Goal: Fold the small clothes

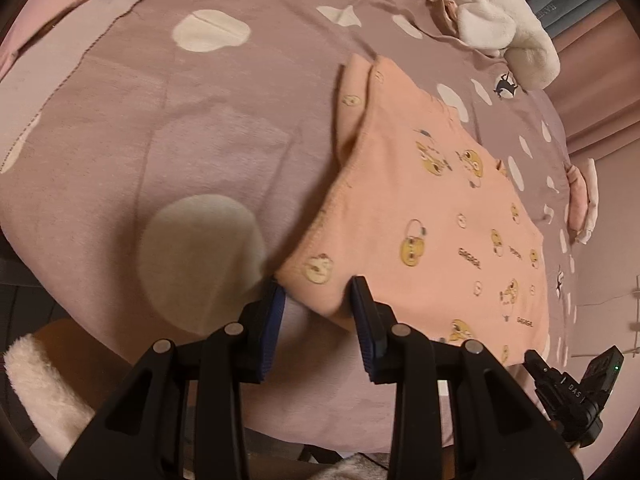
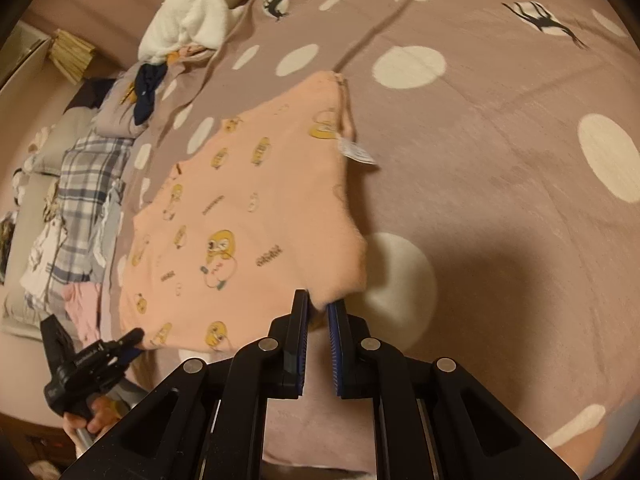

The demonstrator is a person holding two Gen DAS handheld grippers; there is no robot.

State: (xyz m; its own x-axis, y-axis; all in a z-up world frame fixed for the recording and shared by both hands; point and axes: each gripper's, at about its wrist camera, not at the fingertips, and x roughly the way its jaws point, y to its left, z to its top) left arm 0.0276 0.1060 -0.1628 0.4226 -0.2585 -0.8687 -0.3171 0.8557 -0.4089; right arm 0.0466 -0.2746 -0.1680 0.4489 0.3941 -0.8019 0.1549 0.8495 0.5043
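A peach garment printed with yellow cartoon figures lies spread on the bed's mauve spotted cover. The left tongs stand wide, their fingers straddling its near corner without pinching it. The right tongs are narrow, clamped on the opposite near corner, which lifts slightly off the cover.

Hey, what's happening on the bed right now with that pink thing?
A person with a handheld gripper in each hand is folding a small peach garment printed with yellow cartoon characters, on a mauve bedspread with cream spots. The left gripper is open, its fingers either side of one near corner. The right gripper has the other near corner between its fingers, jaws nearly closed. Other clothes are piled along the bed's edge.
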